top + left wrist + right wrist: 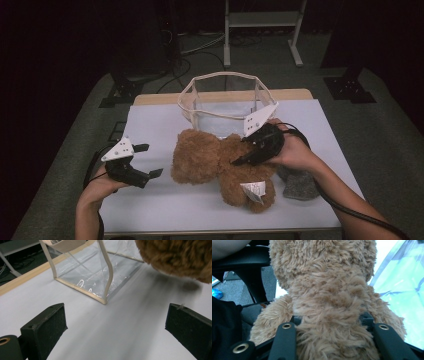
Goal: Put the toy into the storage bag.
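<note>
The right gripper (250, 152) has its jaws clamped on the teddy bear (220, 167), the plush body bulging between both pads at the narrow part below the head. The left gripper (145, 161) holds its jaws wide apart over bare table (165, 205), the bear's head just beyond them. The right pads are buried in fur. A clear bag (227, 102) stands behind the bear.

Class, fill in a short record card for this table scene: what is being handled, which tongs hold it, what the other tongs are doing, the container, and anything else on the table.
Item handled: brown teddy bear
Right tongs: closed on the bear's body
Left tongs: open, nothing between them, beside the bear
Container: clear bag with beige trim, upright and open, behind the bear
Other item: grey felt piece, by the right forearm
Surface: white table
</note>
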A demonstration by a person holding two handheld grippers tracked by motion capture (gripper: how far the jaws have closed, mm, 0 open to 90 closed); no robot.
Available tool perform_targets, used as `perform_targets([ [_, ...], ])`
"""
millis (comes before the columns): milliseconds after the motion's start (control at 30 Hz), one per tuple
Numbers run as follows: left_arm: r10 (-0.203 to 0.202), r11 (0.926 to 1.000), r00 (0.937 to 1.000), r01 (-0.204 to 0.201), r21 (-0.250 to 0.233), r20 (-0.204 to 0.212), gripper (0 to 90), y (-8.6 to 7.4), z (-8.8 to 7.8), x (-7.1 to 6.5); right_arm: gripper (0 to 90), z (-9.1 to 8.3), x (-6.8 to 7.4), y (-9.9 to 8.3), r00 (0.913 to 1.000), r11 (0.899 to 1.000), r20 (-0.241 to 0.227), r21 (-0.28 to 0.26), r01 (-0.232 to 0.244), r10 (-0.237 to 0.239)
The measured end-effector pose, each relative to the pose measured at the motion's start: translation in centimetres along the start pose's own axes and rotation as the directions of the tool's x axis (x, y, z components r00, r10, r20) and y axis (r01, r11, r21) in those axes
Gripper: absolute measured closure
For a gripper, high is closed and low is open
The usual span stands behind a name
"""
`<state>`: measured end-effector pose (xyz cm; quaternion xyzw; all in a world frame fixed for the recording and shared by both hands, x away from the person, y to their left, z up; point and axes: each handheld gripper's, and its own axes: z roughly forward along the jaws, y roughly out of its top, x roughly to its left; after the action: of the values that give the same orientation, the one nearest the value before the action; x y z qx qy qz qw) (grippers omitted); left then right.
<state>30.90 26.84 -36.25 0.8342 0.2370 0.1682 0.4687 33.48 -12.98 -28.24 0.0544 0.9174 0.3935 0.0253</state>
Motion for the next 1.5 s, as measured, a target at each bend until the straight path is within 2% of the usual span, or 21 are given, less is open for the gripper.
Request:
perform_targets([
  [200,-0.003,0.9999,1.0,0.003,-0.01,-0.003,2.7,0.1,0.0,-0.1,56.1,-1.6,0.1,1.2,1.0,1.0,0.006,-0.021,0.001,-0.001],
  [367,0.014,0.9998,0.9999,-0.014,-0.017,-0.005,2.7,0.4,-0.1,-0.3,56.0,-2.9,-0.1,2.1,1.0,0.999,0.003,-0.041,-0.001,0.001],
  [733,0.003,1.0,1.0,-0.003,-0.008,0.006,2.7,0.1,0.4,-0.2,56.0,-6.3,-0.4,4.9,0.9998,0.997,0.019,-0.08,0.001,0.001],
  [900,-0.004,1.0,0.9998,0.004,-0.004,0.017,2.7,0.1,1.1,-0.2,56.0,-7.7,-0.6,6.3,0.9995,0.994,0.028,-0.104,0.017,-0.015],
  [1200,-0.01,0.9999,0.9998,0.01,-0.012,0.02,2.7,0.1,2.7,-0.2,56.0,-9.8,-1.3,8.7,0.9988,0.993,0.046,-0.113,0.021,-0.016],
  [1500,-0.027,0.9995,0.9991,0.027,-0.013,0.033,2.7,-0.1,3.9,-0.2,56.0,-11.2,-2.3,10.8,0.9974,0.994,0.07,-0.11,0.027,-0.019],
])
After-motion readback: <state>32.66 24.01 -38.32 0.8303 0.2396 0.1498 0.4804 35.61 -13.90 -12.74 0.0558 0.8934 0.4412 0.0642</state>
